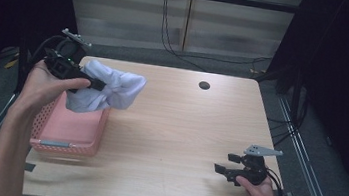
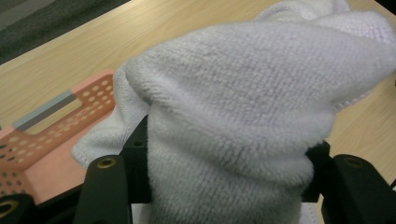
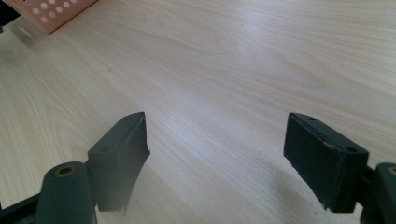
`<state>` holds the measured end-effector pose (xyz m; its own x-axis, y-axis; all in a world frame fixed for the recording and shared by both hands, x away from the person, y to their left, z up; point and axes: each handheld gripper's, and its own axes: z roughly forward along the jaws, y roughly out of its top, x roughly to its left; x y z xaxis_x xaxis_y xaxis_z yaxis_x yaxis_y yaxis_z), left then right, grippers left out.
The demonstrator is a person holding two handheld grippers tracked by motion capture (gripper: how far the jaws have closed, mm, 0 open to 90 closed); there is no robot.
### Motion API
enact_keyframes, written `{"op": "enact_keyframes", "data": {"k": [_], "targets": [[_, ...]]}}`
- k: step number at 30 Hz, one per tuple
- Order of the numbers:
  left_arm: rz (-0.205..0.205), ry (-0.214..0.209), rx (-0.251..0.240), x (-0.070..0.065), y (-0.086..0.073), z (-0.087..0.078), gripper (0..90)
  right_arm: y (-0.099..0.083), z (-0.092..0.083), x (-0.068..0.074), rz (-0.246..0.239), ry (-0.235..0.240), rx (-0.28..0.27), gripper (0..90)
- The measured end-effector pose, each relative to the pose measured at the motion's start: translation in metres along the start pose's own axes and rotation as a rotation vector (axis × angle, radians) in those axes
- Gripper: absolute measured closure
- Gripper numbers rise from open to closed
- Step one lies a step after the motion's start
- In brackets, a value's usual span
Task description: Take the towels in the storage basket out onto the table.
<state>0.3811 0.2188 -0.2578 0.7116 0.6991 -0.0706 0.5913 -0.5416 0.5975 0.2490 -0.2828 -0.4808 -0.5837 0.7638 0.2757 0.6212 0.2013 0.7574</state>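
Note:
A bunched white towel [image 1: 110, 90] hangs in the air above the far end of a pink perforated basket [image 1: 46, 121] at the table's left. My left gripper [image 1: 97, 85] is shut on the towel, held up by the person's left hand. In the left gripper view the towel [image 2: 243, 116] bulges between both black jaws and hides most of the scene, with the basket [image 2: 65, 116] below at left. My right gripper [image 1: 219, 170] rests low near the table's front right corner, open with nothing between its jaws [image 3: 217, 154].
The wooden table [image 1: 179, 129] has a dark round hole [image 1: 204, 85] near its far edge. A corner of the pink basket [image 3: 51, 14] lies far off in the right gripper view. Cables trail on the floor behind the table.

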Motion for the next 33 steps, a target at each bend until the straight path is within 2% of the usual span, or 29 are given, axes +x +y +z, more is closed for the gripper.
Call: {"op": "enact_keyframes", "data": {"k": [5,9,11,16,20,23,27,33], "targets": [[0.028,-0.022,0.014,-0.009,0.010,0.014,39.8,0.000,0.000,0.000,0.000,-0.001,0.001,21.2],[0.031,-0.045,0.011,-0.017,0.014,0.023,39.8,0.000,-0.001,0.000,0.000,-0.001,0.000,21.2],[0.050,-0.049,0.017,-0.022,0.017,0.028,39.8,0.000,-0.001,0.000,0.002,-0.001,0.000,21.2],[0.060,-0.080,0.006,-0.035,0.021,0.043,39.6,0.000,-0.001,0.000,-0.002,0.000,-0.002,21.3],[0.080,-0.093,0.017,-0.048,0.024,0.061,39.4,0.000,-0.001,0.000,0.000,-0.001,0.000,21.2],[0.086,-0.125,0.016,-0.059,0.026,0.076,39.1,0.000,-0.001,0.000,-0.004,0.000,-0.003,21.2],[0.104,-0.129,0.023,-0.072,0.024,0.095,38.9,0.000,-0.002,-0.001,-0.006,0.000,-0.006,21.2],[0.129,-0.174,0.037,-0.091,0.021,0.120,38.6,0.000,-0.002,-0.001,-0.002,0.000,-0.007,21.2]]}}
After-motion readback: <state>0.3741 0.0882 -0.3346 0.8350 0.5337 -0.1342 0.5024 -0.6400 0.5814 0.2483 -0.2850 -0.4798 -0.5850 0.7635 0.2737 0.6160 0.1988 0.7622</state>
